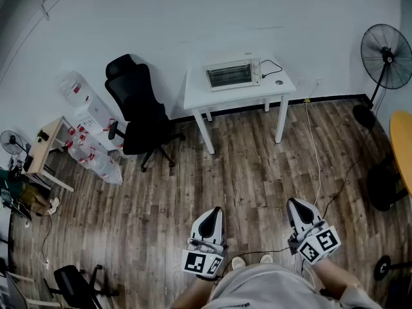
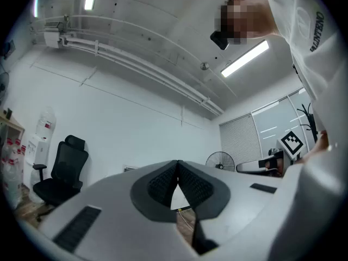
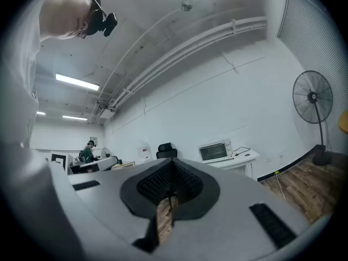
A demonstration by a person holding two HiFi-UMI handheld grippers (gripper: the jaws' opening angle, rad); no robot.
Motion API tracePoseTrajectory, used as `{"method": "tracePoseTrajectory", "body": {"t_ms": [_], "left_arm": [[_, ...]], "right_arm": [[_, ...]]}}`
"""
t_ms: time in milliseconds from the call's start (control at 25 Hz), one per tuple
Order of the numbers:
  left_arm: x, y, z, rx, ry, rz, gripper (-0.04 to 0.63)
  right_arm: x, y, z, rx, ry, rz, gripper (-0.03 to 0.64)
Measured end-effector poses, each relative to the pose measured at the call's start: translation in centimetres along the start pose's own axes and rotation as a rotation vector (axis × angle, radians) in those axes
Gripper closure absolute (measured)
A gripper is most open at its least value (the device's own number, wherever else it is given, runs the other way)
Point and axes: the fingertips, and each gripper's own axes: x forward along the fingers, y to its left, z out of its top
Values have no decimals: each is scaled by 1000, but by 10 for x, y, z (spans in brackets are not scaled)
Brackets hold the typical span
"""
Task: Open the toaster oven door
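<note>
Head view: the oven [image 1: 232, 74], door shut, sits along the back edge of a white table [image 1: 196, 96] against the wall. The left gripper [image 1: 215, 212] and right gripper [image 1: 295, 206] hang over the wood floor [image 1: 257, 153], well apart from the table. Left gripper view: jaws pressed together, nothing between them. Right gripper view: jaws likewise together and empty, with the oven far ahead.

A: Is the middle of the frame passable?
B: Yes, wood floor [image 1: 251, 172] runs open to the white table [image 1: 196, 96] bearing the toaster oven [image 1: 230, 74]. A black office chair [image 1: 138, 114] crowds its left; a fan [image 1: 386, 56] stands upper right.
</note>
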Motion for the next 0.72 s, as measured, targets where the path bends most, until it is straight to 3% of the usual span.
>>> {"method": "tracePoseTrajectory", "body": {"t_ms": [720], "left_arm": [[-17, 52, -8, -39, 17, -53, 588]], "right_arm": [[36, 42, -18, 37, -24, -38, 600]]}}
